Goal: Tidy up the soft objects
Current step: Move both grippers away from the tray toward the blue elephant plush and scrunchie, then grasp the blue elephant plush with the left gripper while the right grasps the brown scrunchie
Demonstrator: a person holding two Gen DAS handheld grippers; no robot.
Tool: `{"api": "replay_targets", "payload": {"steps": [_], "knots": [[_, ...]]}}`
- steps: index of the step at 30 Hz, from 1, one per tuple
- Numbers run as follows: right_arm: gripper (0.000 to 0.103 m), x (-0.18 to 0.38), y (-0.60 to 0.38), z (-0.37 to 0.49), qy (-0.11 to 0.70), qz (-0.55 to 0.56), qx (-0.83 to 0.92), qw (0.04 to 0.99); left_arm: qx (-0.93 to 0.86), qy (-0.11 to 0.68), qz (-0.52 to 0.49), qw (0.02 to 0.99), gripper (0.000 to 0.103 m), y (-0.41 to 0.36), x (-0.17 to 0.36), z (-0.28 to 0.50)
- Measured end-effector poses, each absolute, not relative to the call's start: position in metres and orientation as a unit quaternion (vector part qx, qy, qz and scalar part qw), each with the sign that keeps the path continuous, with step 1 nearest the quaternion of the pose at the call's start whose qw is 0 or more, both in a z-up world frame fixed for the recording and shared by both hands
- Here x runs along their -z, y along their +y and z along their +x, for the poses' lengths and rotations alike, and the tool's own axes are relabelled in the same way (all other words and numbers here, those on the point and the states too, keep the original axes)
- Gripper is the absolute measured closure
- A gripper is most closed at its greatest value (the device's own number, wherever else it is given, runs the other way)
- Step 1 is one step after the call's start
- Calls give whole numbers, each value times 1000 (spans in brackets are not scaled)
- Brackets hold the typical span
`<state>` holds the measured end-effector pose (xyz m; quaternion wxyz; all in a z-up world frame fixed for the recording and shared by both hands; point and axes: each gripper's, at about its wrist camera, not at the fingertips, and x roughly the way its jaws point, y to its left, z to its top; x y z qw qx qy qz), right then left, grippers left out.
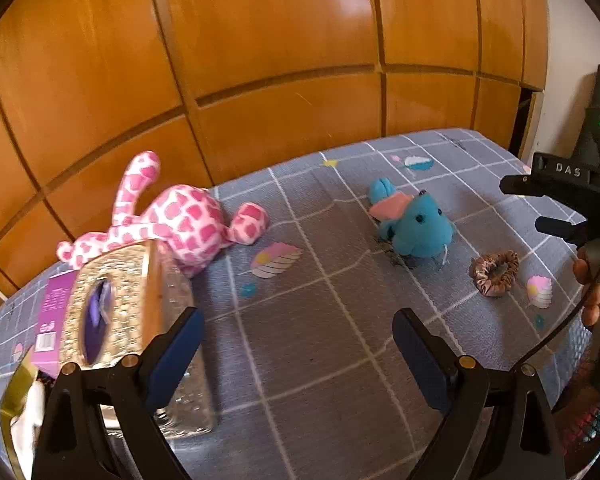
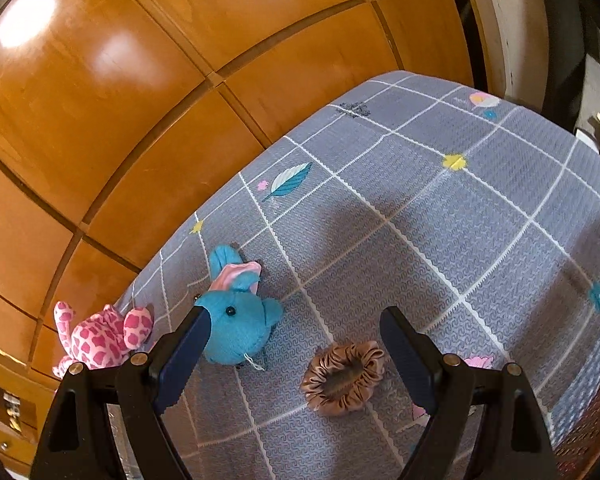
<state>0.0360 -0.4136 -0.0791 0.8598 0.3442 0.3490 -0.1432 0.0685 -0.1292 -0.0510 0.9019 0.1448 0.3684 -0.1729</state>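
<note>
left tongs (image 1: 298, 344): we held them spread wide with nothing between the blue pads, above bare cloth at the near side of the bench.
right tongs (image 2: 292, 354): we held them wide apart and empty as well; in the right wrist view the brown scrunchie lay between the two fingers, though we could not tell whether the pads touched the cloth. in the left wrist view the right tongs (image 1: 540, 204) showed at the right edge, with fingers of our hand (image 1: 590, 284) on the handle.
bench (image 1: 320, 360): covered by a grey cloth with a white grid and small feather and flower prints, set against a panelled wooden wall (image 1: 260, 60).
pink spotted plush (image 1: 180, 220): it lay on the far left of the bench, one limb raised toward the wall, just behind the glitter box.
blue plush (image 1: 416, 228): it lay near the middle of the bench with a pink patch on top, well apart from the pink spotted plush.
brown scrunchie (image 1: 495, 274): flat on the cloth, near the blue plush on its right, not touching it.
glitter box (image 1: 112, 308): a gold glittered box with a purple label stood at the left, just beside the left finger of the left tongs.
</note>
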Motion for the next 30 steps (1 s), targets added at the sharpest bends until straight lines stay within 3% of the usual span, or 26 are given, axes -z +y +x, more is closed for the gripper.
{"api": "replay_targets", "payload": {"steps": [16,27,29,30], "knots": [[15,83,-446,10,295,424,185,836,241,416,96,871,11,-199,72,130],[15,94,-446,18,319,446,157,821,257,436,152,849,10,-292,108,166],[15,95,-447,19,320,449,154,820,257,448,153,842,18,-298,120,174],[15,95,-447,20,321,448,152,820,272,455,143,836,36,-299,124,176]]}}
